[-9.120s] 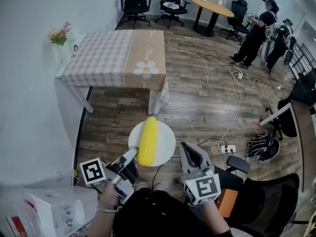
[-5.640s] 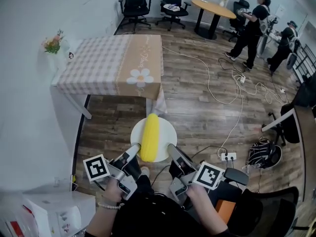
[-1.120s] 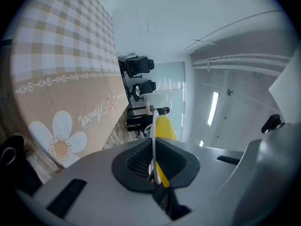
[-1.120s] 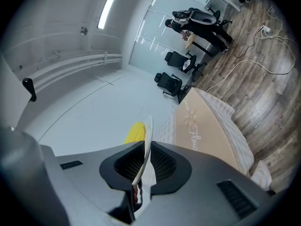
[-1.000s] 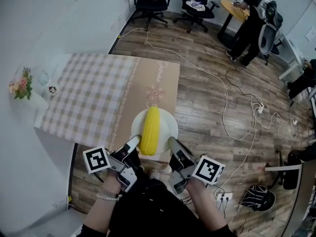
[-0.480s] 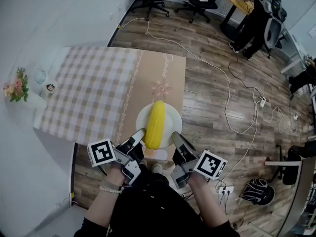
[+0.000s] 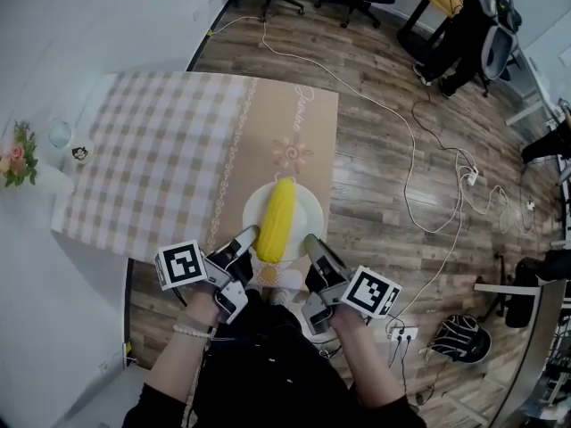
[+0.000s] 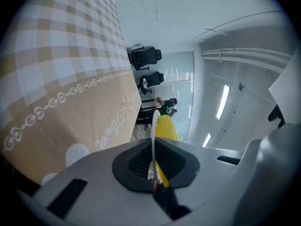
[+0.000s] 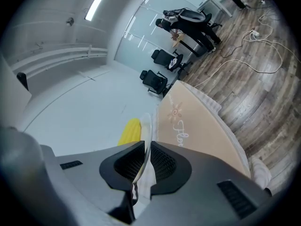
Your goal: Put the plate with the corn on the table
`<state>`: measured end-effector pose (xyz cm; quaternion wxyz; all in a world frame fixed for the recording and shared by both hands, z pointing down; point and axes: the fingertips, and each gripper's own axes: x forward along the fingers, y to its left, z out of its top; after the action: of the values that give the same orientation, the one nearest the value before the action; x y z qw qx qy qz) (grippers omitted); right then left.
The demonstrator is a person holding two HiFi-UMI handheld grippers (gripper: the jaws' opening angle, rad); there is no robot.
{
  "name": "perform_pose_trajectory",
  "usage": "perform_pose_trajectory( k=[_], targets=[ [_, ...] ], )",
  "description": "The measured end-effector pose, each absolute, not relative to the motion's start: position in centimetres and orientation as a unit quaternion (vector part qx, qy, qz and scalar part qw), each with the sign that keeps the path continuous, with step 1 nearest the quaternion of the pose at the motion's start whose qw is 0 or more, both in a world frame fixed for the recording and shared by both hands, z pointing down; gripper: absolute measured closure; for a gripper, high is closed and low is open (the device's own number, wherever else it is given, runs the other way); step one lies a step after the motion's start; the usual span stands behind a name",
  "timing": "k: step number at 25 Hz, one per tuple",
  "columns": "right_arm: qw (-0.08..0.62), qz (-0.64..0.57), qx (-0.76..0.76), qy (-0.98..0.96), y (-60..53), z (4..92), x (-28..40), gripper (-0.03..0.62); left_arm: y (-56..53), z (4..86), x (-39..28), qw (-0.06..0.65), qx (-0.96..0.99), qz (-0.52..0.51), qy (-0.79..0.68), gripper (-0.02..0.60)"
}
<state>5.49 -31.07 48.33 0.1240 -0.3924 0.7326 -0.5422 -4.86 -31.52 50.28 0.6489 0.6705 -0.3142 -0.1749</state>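
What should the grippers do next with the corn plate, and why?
Probably ease the plate down onto the table, a little further in. The left gripper and right gripper both pinch its rim, it hangs over the table's near edge, and the corn lies on top.

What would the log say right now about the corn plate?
left gripper: shut on plate rim | right gripper: shut on plate rim | corn: lying on plate | plate: over table near edge, not released
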Motion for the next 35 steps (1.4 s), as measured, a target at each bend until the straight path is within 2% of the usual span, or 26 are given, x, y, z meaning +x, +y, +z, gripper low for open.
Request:
perform_pose_trajectory(
  k=[10, 35],
  targets=[
    [0.068, -0.567, -0.440, 0.693, -31.5, 53.6, 6.5, 0.523, -33.0, 53.9, -5.1, 0.651, 0.670, -0.150, -0.323, 0.561],
    [0.017, -0.587, -0.465, 0.663, -33.7, 61.1, 6.9, 0.511, -35.6, 60.9, -4.8, 0.663, 0.654, -0.099, -0.350, 0.561]
  ],
)
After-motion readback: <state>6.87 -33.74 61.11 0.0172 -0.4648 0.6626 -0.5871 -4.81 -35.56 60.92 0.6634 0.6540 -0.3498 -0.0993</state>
